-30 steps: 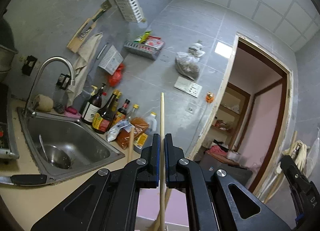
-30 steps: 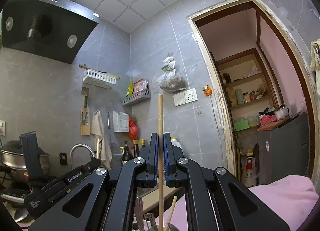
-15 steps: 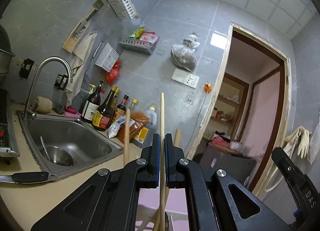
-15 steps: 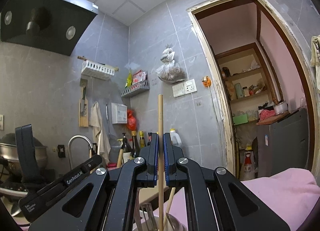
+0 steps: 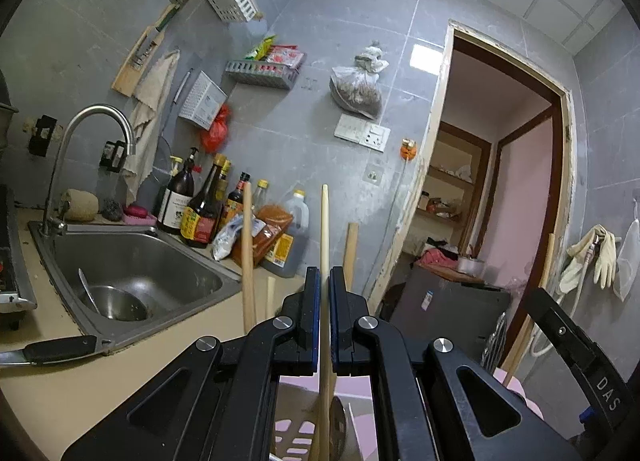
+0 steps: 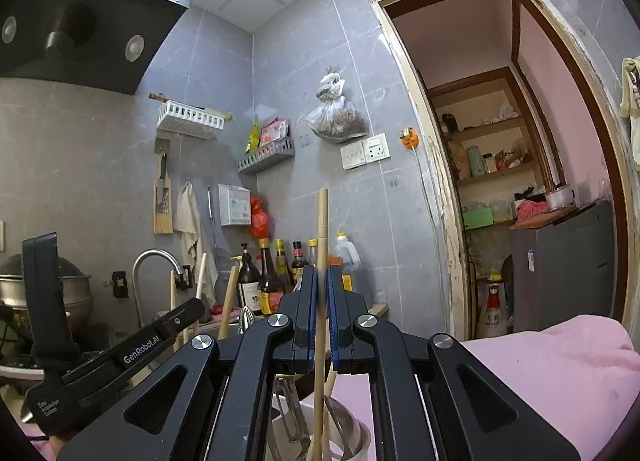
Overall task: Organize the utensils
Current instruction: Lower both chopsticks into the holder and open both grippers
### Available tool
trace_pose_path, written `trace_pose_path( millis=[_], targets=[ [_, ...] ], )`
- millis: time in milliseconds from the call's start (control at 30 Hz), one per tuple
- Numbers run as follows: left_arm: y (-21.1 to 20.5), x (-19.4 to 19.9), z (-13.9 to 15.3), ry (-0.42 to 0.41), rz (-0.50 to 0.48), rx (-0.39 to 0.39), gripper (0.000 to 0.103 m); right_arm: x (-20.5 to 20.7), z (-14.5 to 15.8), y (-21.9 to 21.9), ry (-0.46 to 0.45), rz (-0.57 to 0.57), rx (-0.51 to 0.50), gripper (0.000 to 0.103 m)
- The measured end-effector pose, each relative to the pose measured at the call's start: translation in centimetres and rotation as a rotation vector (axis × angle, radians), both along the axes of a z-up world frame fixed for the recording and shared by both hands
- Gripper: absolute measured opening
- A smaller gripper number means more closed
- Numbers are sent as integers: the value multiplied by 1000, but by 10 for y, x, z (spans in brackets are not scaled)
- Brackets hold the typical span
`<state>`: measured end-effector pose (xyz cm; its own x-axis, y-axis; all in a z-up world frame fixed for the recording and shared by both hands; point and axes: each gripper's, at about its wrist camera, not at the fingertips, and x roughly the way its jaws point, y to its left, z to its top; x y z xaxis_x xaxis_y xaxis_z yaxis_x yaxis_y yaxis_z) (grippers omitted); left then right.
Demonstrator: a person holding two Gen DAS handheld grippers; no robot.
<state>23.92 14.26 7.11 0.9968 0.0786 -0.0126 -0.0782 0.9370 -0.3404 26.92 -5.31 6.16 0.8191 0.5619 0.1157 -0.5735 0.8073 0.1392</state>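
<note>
- Left tongs (image 5: 324, 281) clamping shut on a pale wooden chopstick (image 5: 324, 229), standing upright between the blue-edged pads, pointed tip rising above the fingertips (image 5: 311, 293).
- Lower end of that chopstick running down behind the tongs toward a pink slotted holder (image 5: 298, 437) at the bottom edge of the left wrist view; whether touching it, impossible to tell.
- Standing just left of the held stick, a second wooden stick (image 5: 248, 253), with a shorter stub (image 5: 271, 297) beside it and another squared stick (image 5: 351, 253) just right of the tongs.
- Right tongs (image 6: 322, 281) gripping a second wooden chopstick (image 6: 322, 229), also upright, squared top showing above the pads.
- Bottom of this stick reaching down into a white utensil cup (image 6: 360, 441), sitting among metal utensil handles (image 6: 294, 409).
- Appearing at the left of the right wrist view, the other black gripper body (image 6: 120, 357), with further wooden sticks (image 6: 226, 301) rising behind it.
- Lying behind on the beige tabletop (image 5: 60, 393): a steel sink (image 5: 132, 281) holding a metal bowl (image 5: 116, 301), a curved tap (image 5: 80, 149), a row of sauce bottles (image 5: 200, 201) along the wall.
- Resting at the sink's front edge, a black-handled knife (image 5: 52, 349).
- Spreading at the lower right of the right wrist view, pink cloth (image 6: 552, 381).
</note>
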Motion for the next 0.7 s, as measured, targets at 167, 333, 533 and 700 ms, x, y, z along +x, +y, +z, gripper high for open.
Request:
trace_pose_path(
  millis=[167,333,533,700],
  targets=[
    [-3,2,-2,18,-35,-9,2,1,-4,1,18,5,-7,4],
    [-10,1,-4,36,-41,7,3,3,-5,1,36,12,-5,4],
    [-16,-2,-5,43,-57,22,3,5,-9,2,57,16,-13,4],
    [-19,-5,-6,44,-67,35,4,7,-11,0,72,13,-7,5]
  ],
)
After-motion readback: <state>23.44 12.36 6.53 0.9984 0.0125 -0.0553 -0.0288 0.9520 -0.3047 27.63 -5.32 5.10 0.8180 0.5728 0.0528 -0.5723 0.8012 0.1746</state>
